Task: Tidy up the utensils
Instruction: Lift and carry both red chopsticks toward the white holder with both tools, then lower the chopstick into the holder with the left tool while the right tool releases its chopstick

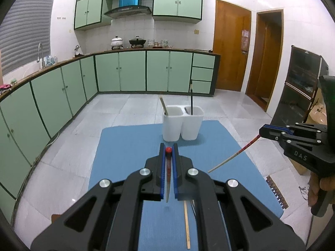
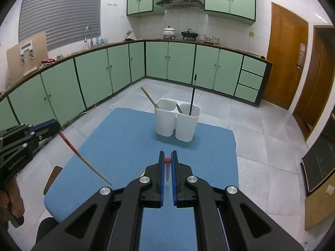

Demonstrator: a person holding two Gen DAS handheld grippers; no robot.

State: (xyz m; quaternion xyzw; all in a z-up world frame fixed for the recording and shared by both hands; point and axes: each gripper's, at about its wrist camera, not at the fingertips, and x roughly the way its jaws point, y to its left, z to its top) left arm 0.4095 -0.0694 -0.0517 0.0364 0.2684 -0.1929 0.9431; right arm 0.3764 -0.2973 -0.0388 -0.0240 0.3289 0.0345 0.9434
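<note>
– Chopstick with a red cap (image 1: 168,165), pinched between the pressed-together pads of the left gripper (image 1: 168,145). Cap just past the fingertips, thin end trailing back under the tool.

– Held lengthwise why?

– Probably to drop it end-first into the white holder (image 1: 171,129) straight ahead. Already carries a wooden stick (image 1: 164,106) in the compartment left of the tool's line and a black stick (image 1: 191,96) in the one to the right, both leaning on the rim.

– And off to the right of the tool?

– Right gripper (image 1: 260,130), clamped on a second red chopstick (image 1: 234,156) slanting down toward the blue mat (image 1: 125,146). Beneath the tool, one pale stick (image 1: 187,223) flat on the mat, not yet sorted.

– From the right wrist?

– Much alike: jaws closed on that second chopstick, cap at the fingertips, holder dead ahead and well clear. Left gripper out to the left, its chopstick angled down over the mat.

– Room?

– Pale tiled floor (image 1: 69,167) under the mat, green cabinets (image 1: 132,71) beyond the holder, wooden doors (image 1: 230,46) far right.
</note>
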